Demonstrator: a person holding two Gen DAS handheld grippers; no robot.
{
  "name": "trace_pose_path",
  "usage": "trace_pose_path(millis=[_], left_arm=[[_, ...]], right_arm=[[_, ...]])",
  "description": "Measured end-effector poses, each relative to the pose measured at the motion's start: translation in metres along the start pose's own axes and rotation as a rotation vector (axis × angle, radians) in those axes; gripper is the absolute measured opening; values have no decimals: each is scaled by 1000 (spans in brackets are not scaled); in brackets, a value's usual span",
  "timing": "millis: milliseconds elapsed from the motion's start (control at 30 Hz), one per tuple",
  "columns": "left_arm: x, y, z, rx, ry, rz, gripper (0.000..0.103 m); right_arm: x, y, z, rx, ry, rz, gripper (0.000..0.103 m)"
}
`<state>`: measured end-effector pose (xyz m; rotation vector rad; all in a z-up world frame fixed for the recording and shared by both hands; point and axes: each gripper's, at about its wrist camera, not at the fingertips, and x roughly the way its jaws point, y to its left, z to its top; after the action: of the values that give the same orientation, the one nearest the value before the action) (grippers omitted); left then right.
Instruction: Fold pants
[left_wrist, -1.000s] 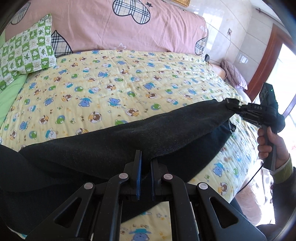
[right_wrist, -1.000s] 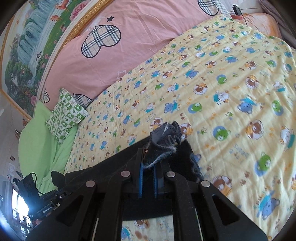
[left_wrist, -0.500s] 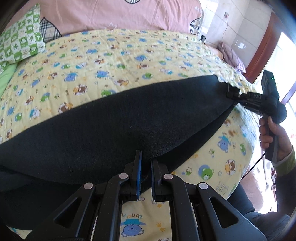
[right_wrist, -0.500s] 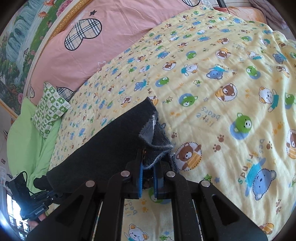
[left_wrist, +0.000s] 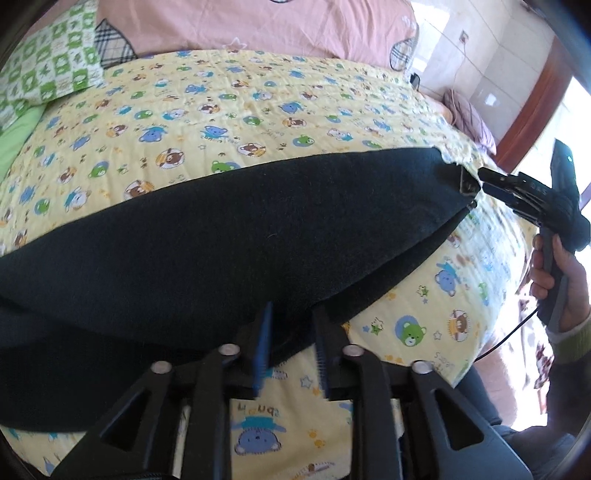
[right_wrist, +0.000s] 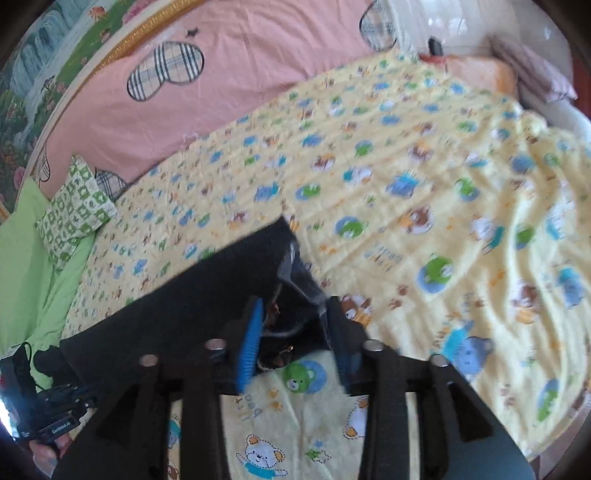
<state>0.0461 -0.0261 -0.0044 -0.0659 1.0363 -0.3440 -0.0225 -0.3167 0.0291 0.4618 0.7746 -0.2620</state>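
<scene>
Dark pants lie folded lengthwise in a long band across the yellow bear-print cover. In the left wrist view my left gripper straddles their near edge. Its jaws are opening and the cloth lies slack between the blue pads, which do not press on it. My right gripper stands over the frayed end of the pants. Its jaws are also opening, with that end loose between them. From the left wrist view the right gripper sits at the pants' far right tip.
A pink duvet with plaid hearts is piled at the back. A green checked pillow and a green sheet lie at the left. A hand holds the right gripper past the bed's edge. A painted wall rises behind.
The pants came down from hanging stretched to lying flat on the cover. Both grippers, shut on the cloth before, now have their jaws apart.
</scene>
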Motion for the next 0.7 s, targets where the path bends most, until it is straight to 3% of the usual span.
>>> trace_pose_path(millis=[67, 167, 333, 700], left_arm=[[-9, 4, -6, -35, -20, 5, 43], [-21, 14, -15, -98, -38, 16, 43], [-48, 48, -33, -228, -73, 60, 47], [-100, 130, -64, -528, -173, 124, 58]], right_arm=[[-13, 5, 0, -14, -50, 2, 49], [-25, 20, -2, -46, -86, 66, 49], [-14, 56, -16, -129, -33, 194, 49], [8, 140, -52, -314, 47, 358, 49]])
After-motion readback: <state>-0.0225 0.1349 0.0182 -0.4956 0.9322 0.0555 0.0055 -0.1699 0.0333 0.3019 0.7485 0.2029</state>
